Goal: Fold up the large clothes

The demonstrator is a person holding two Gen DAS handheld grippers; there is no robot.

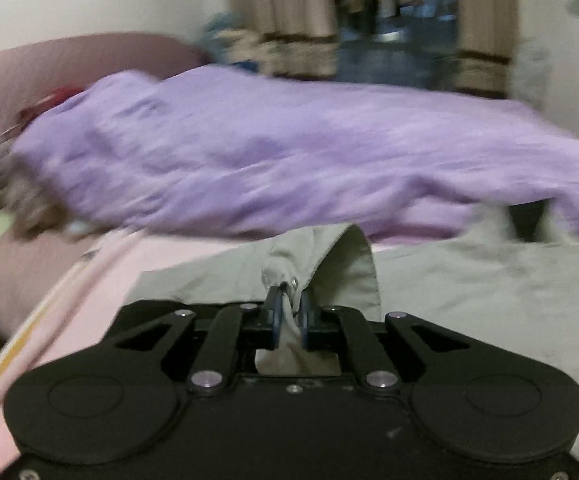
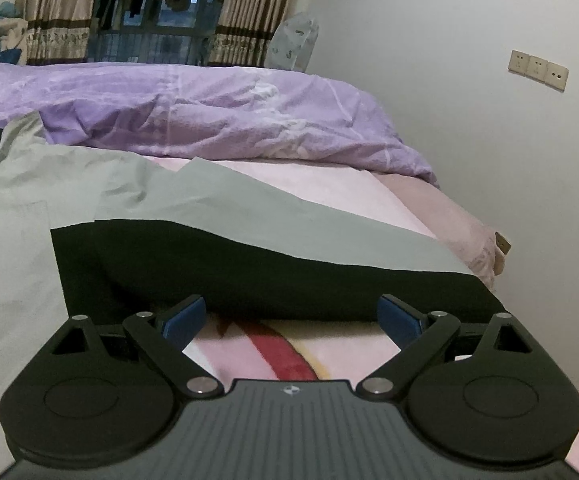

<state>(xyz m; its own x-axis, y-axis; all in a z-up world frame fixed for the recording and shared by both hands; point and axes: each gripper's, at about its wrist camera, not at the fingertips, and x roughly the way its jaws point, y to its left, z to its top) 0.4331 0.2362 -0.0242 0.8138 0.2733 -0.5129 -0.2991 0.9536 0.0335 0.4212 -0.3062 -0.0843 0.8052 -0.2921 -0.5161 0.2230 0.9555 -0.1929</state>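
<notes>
My left gripper [image 1: 289, 312] had its jaws pinched on the jacket [image 1: 469, 280] spread on the bed [image 2: 329, 184]; right gripper [image 2: 291, 320] gaped wide, empty, dark sleeve [image 2: 249, 272] at 12 o'clock — I'd lift slowly, keeping fabric taut.

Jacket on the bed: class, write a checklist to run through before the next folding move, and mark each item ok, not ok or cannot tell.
1. Left gripper shut on the jacket edge: ok.
2. Right gripper holding fabric: not ok, jaws open.
3. Dark sleeve just ahead of the open jaws: ok.
4. Jacket lying flat: not ok, wrinkled.
5. Purple duvet off the jacket: cannot tell.
</notes>
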